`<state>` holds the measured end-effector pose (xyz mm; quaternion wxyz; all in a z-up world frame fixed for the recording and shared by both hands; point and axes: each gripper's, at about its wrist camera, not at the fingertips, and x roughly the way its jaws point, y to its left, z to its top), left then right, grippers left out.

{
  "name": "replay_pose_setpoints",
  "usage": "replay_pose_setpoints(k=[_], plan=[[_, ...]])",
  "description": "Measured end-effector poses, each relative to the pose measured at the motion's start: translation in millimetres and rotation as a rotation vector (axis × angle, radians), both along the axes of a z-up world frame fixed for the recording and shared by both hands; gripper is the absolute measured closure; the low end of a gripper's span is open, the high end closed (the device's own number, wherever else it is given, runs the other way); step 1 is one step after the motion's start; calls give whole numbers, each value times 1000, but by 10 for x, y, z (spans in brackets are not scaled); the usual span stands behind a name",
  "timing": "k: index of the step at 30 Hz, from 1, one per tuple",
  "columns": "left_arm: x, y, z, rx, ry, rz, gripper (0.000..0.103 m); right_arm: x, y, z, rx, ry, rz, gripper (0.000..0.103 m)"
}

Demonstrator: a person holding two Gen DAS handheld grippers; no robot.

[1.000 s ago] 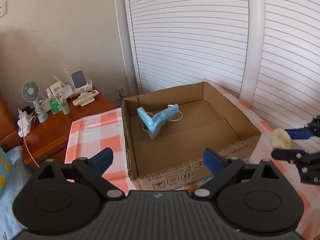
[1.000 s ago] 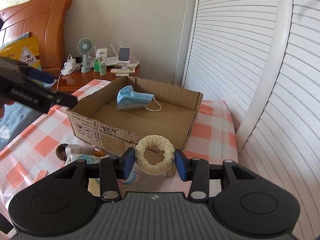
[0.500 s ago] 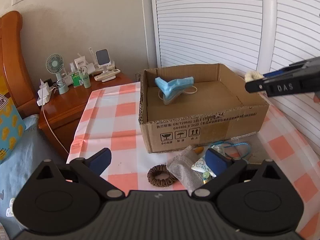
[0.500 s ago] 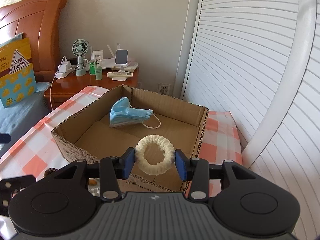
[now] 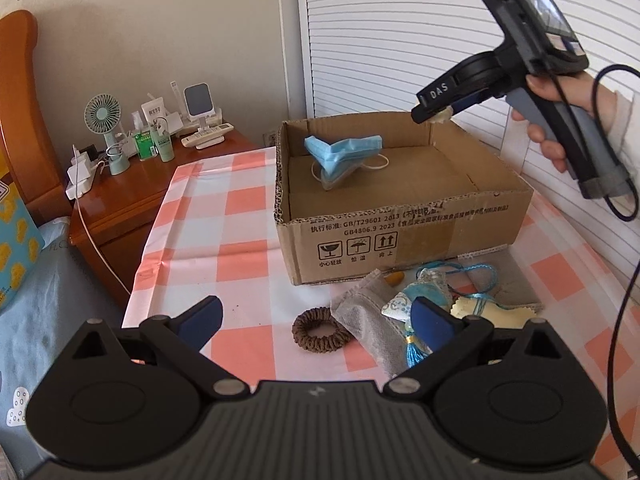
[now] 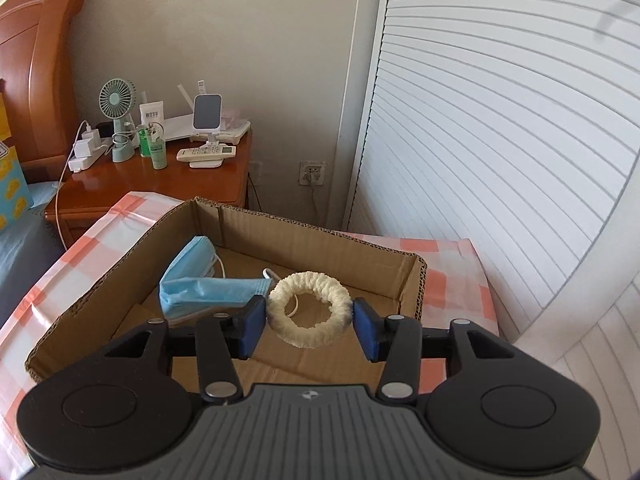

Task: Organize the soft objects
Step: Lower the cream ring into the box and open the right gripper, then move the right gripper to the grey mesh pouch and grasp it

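- Checked tablecloth (image 5: 240, 248) covered the table and filled mid-frame in the left wrist view.
- Cardboard box (image 5: 400, 236) sat open on it, centre frame; wooden nightstand (image 6: 160, 184) stood at upper left in the right wrist view.
- Right gripper (image 6: 309, 322) hung over the box interior, its jaws opening; cream hair tie (image 6: 308, 309) lay between the pads, both pads touching or nearly touching its sides.
- Left gripper (image 5: 316, 322) was at lower frame above the cloth, fingers spread wide, nothing between them.
- Blue face mask (image 5: 340, 156) lay crumpled inside the box, towards its back left.
- Small pile of pouches and cords (image 5: 420, 300) lay in front of the box.
- Brown hair tie (image 5: 319, 330) lay flat on the cloth, just left of the pile.
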<state>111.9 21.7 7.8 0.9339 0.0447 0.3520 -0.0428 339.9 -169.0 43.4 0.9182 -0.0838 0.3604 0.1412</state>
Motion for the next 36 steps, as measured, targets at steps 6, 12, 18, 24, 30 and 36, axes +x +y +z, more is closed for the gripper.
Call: replay_pose_setpoints(k=[6,12,18,24,30,36], plan=[[-36,85,-4,-29,13,6,3,42,-32,-29,15,9,-40,8],[-101,36,17,49,2,-11,3,-242,-96,49,37,2,-51,0],[-175,77,95,40,-6,-14,3,-578,-176,113,55,-17,-53,0],[-242,51,160,49,-21,-23,3,-949,-289,48,72,-11,-75,0],[-317,50,146,50,-22,-31,3,-1383,-424,-132,78,-3,-118,0],[-340,96,82,41,-13,-27,3,-1685,-525,-383,104,55,-169,0]])
